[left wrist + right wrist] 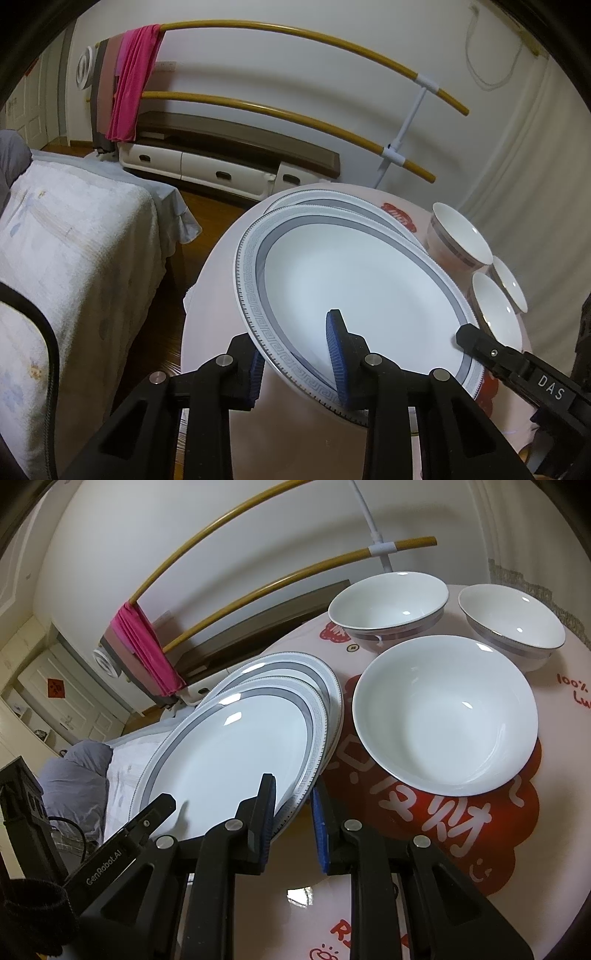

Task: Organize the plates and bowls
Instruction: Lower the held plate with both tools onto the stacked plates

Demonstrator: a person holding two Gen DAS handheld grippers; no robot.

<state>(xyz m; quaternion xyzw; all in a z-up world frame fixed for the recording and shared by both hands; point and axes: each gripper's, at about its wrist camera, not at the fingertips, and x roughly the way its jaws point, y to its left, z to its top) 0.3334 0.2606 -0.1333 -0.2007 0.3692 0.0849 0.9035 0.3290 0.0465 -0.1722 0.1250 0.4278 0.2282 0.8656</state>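
Note:
A white plate with a grey patterned rim [354, 280] is held over a second matching plate [325, 201] on the round table [218, 332]. My left gripper [295, 365] is shut on the top plate's near rim, one finger above and one below. My right gripper [293, 812] straddles the same plate's [236, 746] rim on its right side, jaws closed on it. The lower plate [295, 664] shows behind it. Three white bowls stand to the right: a large one [447, 716] and two smaller ones [388, 602] [513, 620].
The table carries a pink cloth with red print [424, 812]. A bed with a pale cover [74, 236] lies left of the table. A rack with yellow bars and a pink cloth [133, 77] stands behind, before a low cabinet [221, 162].

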